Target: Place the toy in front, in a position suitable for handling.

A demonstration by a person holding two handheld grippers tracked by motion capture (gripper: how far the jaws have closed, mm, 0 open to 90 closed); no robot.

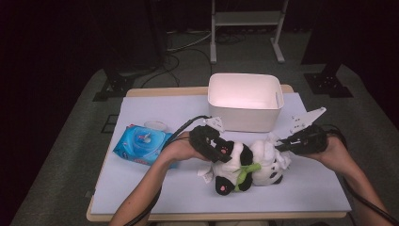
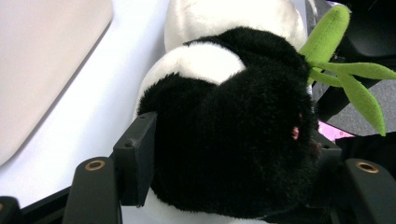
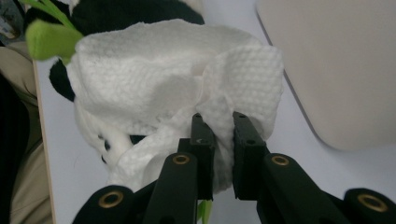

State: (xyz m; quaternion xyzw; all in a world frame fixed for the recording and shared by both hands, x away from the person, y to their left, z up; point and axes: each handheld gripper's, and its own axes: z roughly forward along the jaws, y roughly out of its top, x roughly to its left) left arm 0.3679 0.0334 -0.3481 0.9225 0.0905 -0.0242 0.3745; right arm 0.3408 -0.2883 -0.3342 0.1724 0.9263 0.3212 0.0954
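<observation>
Wiping step: our left gripper (image 2: 233, 154) clamps the panda plush (image 1: 242, 165) lying on the counter (image 1: 141, 188), our right gripper (image 3: 218, 135) pinches a wet wipe (image 3: 177, 88) against it; next, rub across.

The plush panda (image 1: 240, 165) is black and white, with pink paw pads and a bright green bamboo sprig (image 1: 245, 172). The wipe (image 3: 187, 79) over it is white with a fine dotted weave. The bin (image 1: 244, 101) is plain white, the wipes pack (image 1: 141, 143) blue, the bench (image 1: 155, 188) pale lilac-white, both grippers' jaws black.
</observation>
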